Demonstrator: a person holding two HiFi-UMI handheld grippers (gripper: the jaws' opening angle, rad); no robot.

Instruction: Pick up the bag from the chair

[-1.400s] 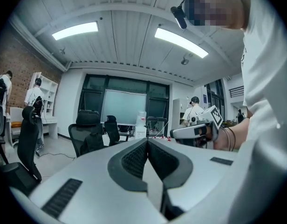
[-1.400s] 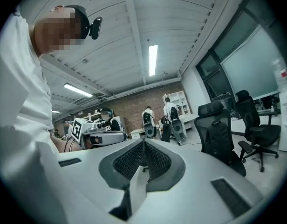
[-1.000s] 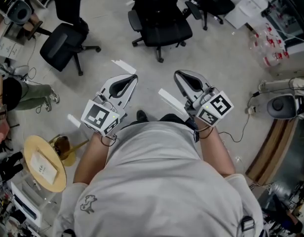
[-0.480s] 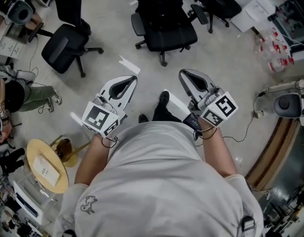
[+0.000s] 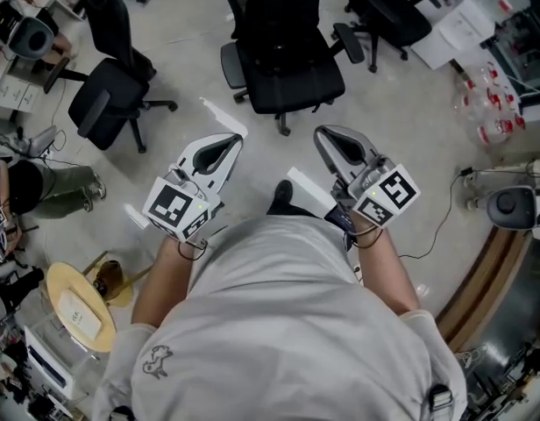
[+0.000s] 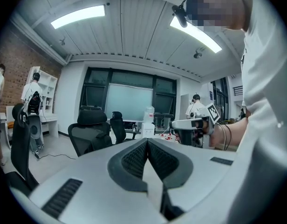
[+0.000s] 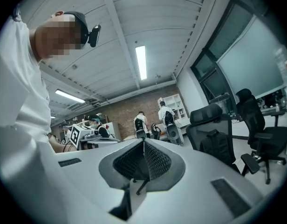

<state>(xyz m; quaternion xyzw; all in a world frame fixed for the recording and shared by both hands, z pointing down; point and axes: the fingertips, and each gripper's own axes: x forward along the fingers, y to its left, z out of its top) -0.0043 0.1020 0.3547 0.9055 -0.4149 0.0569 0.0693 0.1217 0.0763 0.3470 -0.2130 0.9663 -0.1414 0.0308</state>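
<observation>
A black office chair (image 5: 283, 60) stands on the grey floor ahead of me, with a dark bag (image 5: 281, 26) resting against its back on the seat. The right gripper view shows the same chair (image 7: 213, 132) with the bag (image 7: 215, 143) on it; the left gripper view shows the chair (image 6: 90, 132) too. My left gripper (image 5: 228, 140) and right gripper (image 5: 327, 134) are held level side by side, short of the chair and apart from it. Both are shut, their pads meeting with nothing between them.
Two more black chairs stand at the left (image 5: 108, 103) and upper right (image 5: 393, 16). White strips (image 5: 309, 189) lie on the floor near my feet. A round wooden stool (image 5: 77, 305) is at lower left, bottles (image 5: 493, 112) and a grey machine (image 5: 515, 207) at right.
I have stepped forward: the chair with the bag has drawn nearer and looms larger at the top of the head view. Both grippers stay shut and side by side.
</observation>
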